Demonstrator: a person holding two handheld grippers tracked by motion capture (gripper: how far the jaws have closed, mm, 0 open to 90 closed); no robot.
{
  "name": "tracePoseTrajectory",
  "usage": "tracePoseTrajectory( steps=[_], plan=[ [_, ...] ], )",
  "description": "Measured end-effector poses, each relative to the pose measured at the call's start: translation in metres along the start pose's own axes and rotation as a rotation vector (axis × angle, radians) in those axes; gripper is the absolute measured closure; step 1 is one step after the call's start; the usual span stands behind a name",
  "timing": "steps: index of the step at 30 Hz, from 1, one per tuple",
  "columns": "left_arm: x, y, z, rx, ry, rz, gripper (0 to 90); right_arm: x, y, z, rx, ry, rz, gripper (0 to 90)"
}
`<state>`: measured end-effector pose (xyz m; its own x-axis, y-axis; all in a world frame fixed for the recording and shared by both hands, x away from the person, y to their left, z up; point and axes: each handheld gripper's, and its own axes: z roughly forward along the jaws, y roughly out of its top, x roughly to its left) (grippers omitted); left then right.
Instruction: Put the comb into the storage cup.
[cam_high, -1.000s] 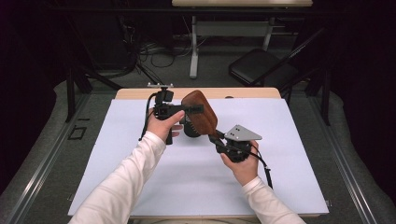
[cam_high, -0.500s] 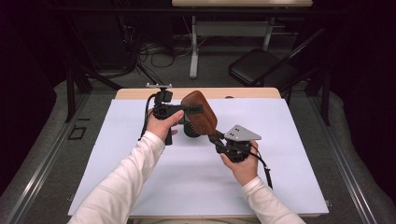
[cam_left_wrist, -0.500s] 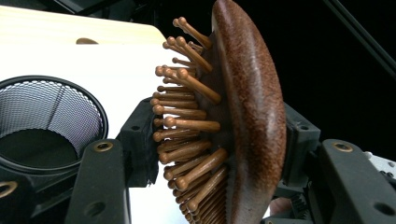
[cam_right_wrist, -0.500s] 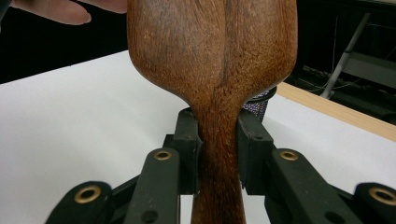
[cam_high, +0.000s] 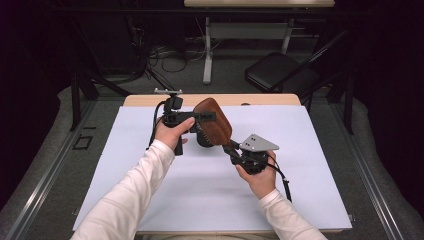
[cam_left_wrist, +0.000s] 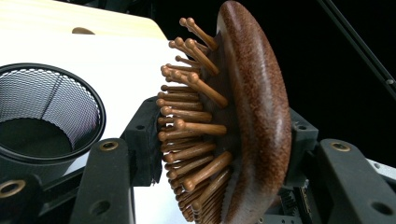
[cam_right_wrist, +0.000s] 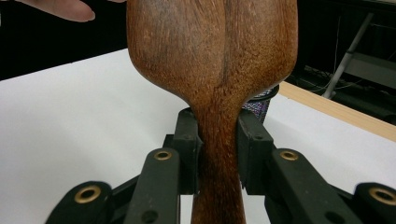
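Observation:
A brown wooden hairbrush (cam_high: 215, 120) with wooden pins is held up over the white table sheet (cam_high: 300, 165), gripped from both sides. My left gripper (cam_high: 200, 117) is shut on its head: in the left gripper view one pad presses the pins and the other the rounded back of the hairbrush (cam_left_wrist: 252, 116). My right gripper (cam_high: 231, 148) is shut on the handle, and in the right gripper view the hairbrush (cam_right_wrist: 215, 56) rises between its pads (cam_right_wrist: 189, 149). A black mesh cup (cam_left_wrist: 42, 116) stands upright just below and behind the brush.
The mesh cup (cam_high: 204, 140) is near the middle back of the sheet, partly hidden by the brush. A wooden table edge (cam_high: 270, 99) runs along the far side. A folding chair (cam_high: 280, 75) and desk legs stand beyond the table.

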<state>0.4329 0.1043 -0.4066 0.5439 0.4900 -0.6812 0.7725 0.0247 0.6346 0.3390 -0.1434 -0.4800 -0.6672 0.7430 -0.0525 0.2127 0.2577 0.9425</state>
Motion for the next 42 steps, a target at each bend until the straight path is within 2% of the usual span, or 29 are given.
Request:
tracePoseTrajectory(
  steps=[4,20,42],
  plan=[
    [0.0016,0.0006,-0.0016,0.013,-0.008,-0.017,45.2,0.0001,-0.0004,0.0008,0.006,0.004,-0.005,72.6],
    [0.0039,0.0026,-0.0042,0.043,-0.029,-0.044,47.0,-0.0012,-0.0006,0.0008,0.008,0.02,-0.021,72.6],
    [-0.0001,0.0045,-0.0037,0.057,0.0,-0.077,49.5,-0.0022,-0.0008,0.0014,0.012,0.031,-0.006,72.5]
  ],
)
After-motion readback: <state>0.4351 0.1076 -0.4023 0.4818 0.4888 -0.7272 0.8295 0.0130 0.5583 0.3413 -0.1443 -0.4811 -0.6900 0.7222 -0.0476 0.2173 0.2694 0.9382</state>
